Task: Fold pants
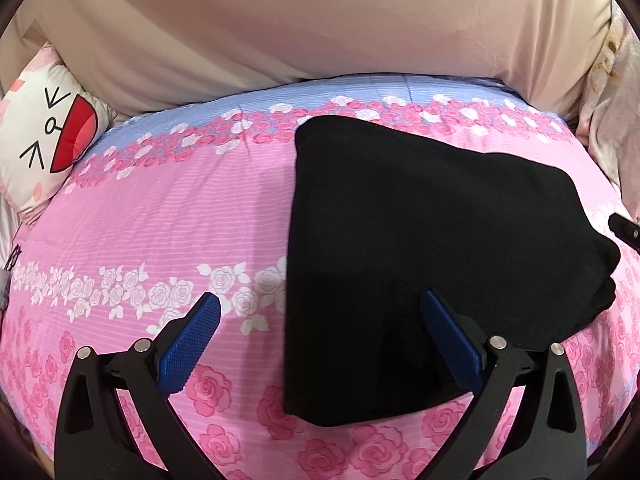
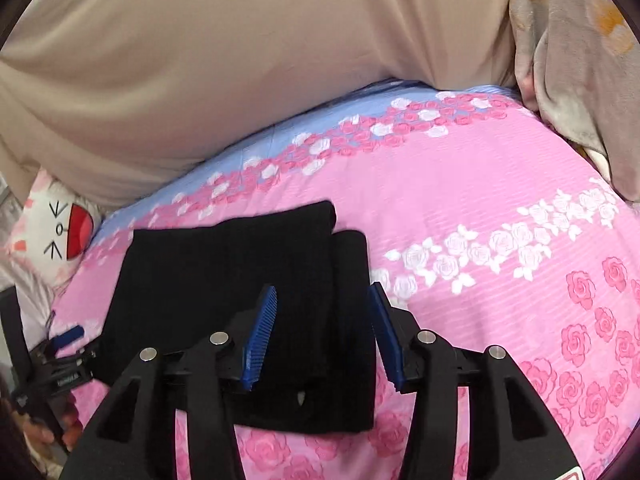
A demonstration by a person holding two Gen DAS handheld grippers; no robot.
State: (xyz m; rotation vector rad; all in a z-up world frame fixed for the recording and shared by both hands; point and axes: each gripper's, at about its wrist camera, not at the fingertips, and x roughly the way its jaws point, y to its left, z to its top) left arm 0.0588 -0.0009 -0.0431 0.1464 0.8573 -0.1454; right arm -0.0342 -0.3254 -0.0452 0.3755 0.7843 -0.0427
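The black pants [image 1: 420, 248] lie folded into a compact block on the pink rose-print bedspread [image 1: 168, 216]. In the left wrist view my left gripper [image 1: 320, 304] is open and empty, hovering over the block's near left edge; its right finger is above the cloth, its left above the bedspread. In the right wrist view the pants [image 2: 224, 280] show stacked layers. My right gripper [image 2: 324, 300] is open and empty above their right side. The left gripper [image 2: 68, 344] shows at the left edge there, and part of the right gripper [image 1: 624, 230] at the right edge of the left wrist view.
A beige sheet [image 1: 320, 20] hangs behind the bed. A white cartoon-face pillow [image 1: 48, 128] lies at the far left. A grey floral blanket [image 2: 572, 60] is bunched at the far right. Bedspread [image 2: 500, 280] extends right of the pants.
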